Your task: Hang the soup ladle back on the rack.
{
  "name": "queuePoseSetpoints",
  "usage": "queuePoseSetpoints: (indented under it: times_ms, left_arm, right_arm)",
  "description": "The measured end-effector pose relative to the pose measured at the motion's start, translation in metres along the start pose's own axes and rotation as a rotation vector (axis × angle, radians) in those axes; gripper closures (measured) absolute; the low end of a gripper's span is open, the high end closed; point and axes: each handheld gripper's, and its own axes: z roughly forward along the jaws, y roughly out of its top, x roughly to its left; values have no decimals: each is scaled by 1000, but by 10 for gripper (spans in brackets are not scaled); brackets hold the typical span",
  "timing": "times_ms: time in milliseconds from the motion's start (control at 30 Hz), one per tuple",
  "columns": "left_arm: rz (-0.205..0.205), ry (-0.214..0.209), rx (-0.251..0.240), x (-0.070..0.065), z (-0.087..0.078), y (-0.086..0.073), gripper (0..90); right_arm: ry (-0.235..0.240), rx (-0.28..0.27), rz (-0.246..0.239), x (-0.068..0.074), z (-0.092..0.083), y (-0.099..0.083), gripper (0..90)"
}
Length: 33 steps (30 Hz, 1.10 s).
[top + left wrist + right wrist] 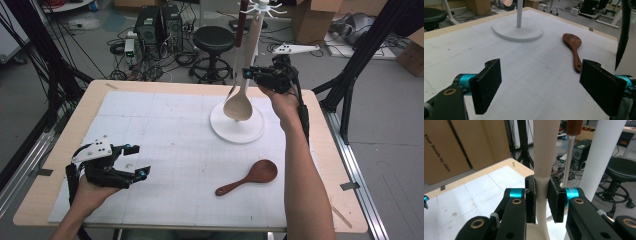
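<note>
Spoon upright, bowl down

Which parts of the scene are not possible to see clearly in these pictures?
- Top end of the pale spoon: in the right gripper view the upper edge cuts it; in the high view it blends with the white rack, so whether it hangs on a hook is unclear.
- Right gripper, high view: jaws too small; the hand covers its body.
- Rack's hooks: left gripper view, cut off by the top edge.

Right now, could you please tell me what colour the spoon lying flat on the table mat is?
Dark reddish-brown wooden spoon, clearest in the left gripper view.
</note>
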Motion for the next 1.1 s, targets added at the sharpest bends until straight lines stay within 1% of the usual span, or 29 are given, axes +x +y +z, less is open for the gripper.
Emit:
queuePoseSetpoints:
  times_ms: [333,400,533,633,767,1100]
  left_arm:
    - [3,-1,4,0,0,-1,184]
    - [2,1,5,1,0,-1,184]
    - [5,1,8,1,1,-1,184]
    - [6,1,9,1,1,-1,185]
    - [8,-1,10,1,1,-1,185]
    - [4,-3,12,1,2,-1,181]
  right_arm:
    - [-22,-4,4,-4,4,-2,772]
    - [-21,-6,8,-4,4,-3,766]
    - [-22,-1,11,-5,3,-4,721]
    - [-23,-4,17,-6,1,-7,717]
    - [-16,-5,22,-7,-2,-9,690]
    - [0,-45,28,-6,-17,-8,642]
